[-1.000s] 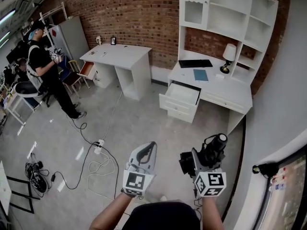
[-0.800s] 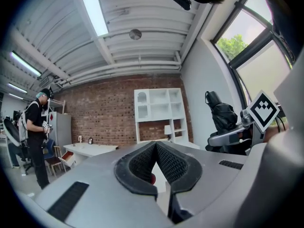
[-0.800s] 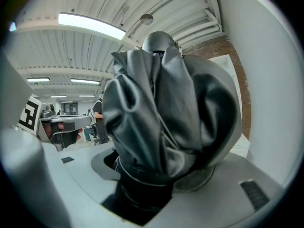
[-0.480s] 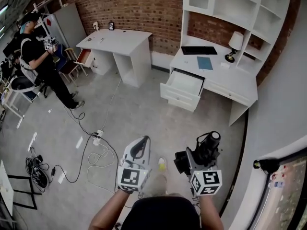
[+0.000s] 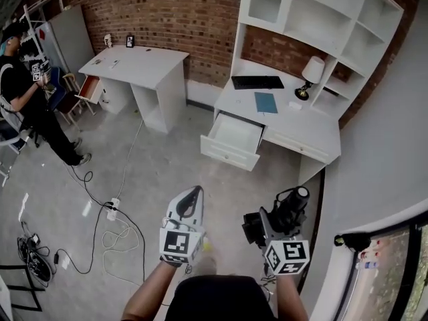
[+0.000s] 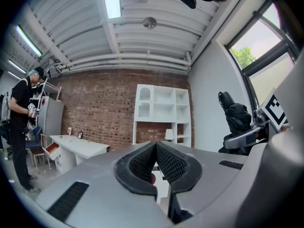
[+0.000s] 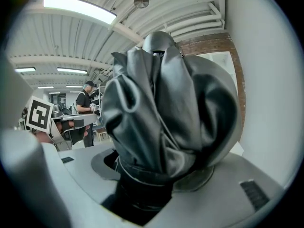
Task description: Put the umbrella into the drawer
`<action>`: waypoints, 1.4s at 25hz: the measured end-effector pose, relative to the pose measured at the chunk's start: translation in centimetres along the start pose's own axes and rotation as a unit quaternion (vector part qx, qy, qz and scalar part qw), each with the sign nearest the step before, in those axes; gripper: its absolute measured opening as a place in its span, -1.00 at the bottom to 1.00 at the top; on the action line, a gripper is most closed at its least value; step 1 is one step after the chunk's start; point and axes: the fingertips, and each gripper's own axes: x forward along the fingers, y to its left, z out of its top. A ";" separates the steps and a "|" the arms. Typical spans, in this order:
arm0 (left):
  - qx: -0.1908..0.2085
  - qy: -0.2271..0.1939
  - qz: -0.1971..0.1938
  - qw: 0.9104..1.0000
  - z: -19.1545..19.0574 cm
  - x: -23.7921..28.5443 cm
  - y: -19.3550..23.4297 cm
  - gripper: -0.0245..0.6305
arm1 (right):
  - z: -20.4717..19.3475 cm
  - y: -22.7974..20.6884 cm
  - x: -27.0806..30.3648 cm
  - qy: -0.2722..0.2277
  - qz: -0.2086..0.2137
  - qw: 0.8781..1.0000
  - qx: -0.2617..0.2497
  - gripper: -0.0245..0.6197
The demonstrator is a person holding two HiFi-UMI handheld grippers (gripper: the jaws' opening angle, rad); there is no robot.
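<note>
A folded black umbrella (image 5: 289,211) stands upright in my right gripper (image 5: 275,221), whose jaws are shut on its lower part. In the right gripper view the umbrella's fabric (image 7: 166,118) fills most of the frame. My left gripper (image 5: 194,195) is held beside it to the left, shut with nothing in it; its ribbed pads (image 6: 167,163) meet at the tip. The umbrella (image 6: 236,118) also shows at the right of the left gripper view. Ahead across the floor, a white drawer (image 5: 231,139) stands pulled open from the white desk (image 5: 304,136).
A shelf hutch (image 5: 314,25), keyboard (image 5: 257,82), blue book (image 5: 265,102) and lamp (image 5: 309,72) are on that desk. A second white desk (image 5: 134,65) stands far left, a person (image 5: 27,105) beside it. Cables and a power strip (image 5: 110,209) lie on the floor. A wall (image 5: 394,146) runs along the right.
The head view has shifted, so the desk and open drawer now sit further left. Both grippers keep their pose, the right one still holding the umbrella.
</note>
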 end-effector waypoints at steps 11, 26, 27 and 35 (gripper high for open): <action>-0.015 0.005 -0.001 1.000 -0.7 10.9 8.8 -0.87 | 5.6 -2.3 11.4 0.016 -0.014 0.999 -0.025 -0.14; -0.035 0.023 -0.023 0.999 -2.7 19.0 13.1 -0.87 | 5.7 -3.7 20.2 0.042 -0.032 0.999 -0.007 -0.14; -0.033 0.024 -0.026 0.999 -2.7 19.5 13.2 -0.87 | 5.7 -3.9 20.7 0.042 -0.033 0.999 -0.006 -0.14; -0.023 0.033 -0.018 0.999 -3.6 25.0 14.7 -0.87 | 5.3 -6.8 27.1 0.044 -0.014 0.999 0.015 -0.14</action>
